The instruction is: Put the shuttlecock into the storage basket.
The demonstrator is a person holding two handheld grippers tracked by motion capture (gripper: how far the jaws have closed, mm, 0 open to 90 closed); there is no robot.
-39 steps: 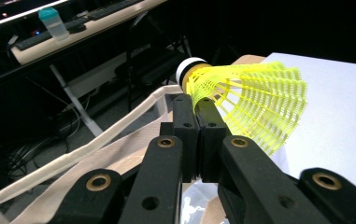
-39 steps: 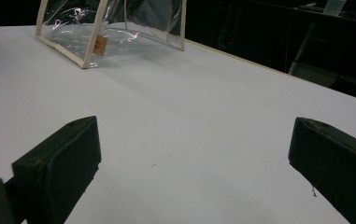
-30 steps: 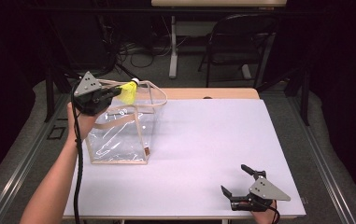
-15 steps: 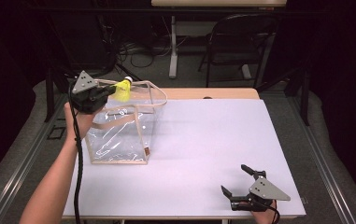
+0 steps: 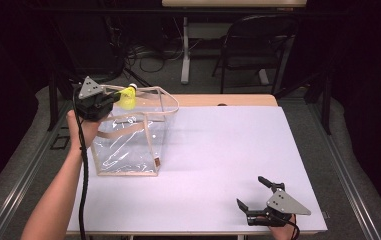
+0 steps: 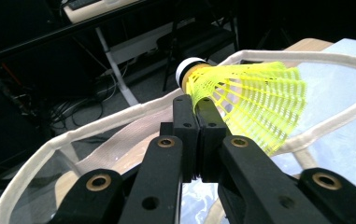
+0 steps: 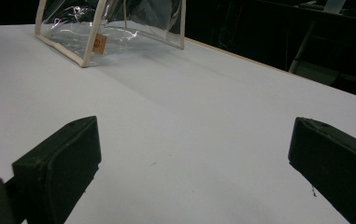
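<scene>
A clear plastic bag (image 5: 128,142) with beige trim and handles stands open on the left of the white table (image 5: 218,150). My left gripper (image 5: 112,100) hovers over the bag's back left corner, shut on a yellow shuttlecock (image 5: 126,96). In the left gripper view the jaws pinch the shuttlecock (image 6: 245,100) at its skirt just below the white cork, above the bag's rim (image 6: 119,119). My right gripper (image 5: 256,192) rests at the table's front right, open with nothing between its fingers. The bag (image 7: 110,25) lies far ahead of it in the right gripper view.
A dark chair (image 5: 258,45) and table legs with cables stand on the floor beyond the table. The table's wooden back edge (image 5: 228,100) shows behind the white sheet. Bare white surface (image 7: 175,116) stretches between the bag and the right gripper.
The left gripper and the shuttlecock have drifted slightly left over the bag's rim. The right gripper has not moved.
</scene>
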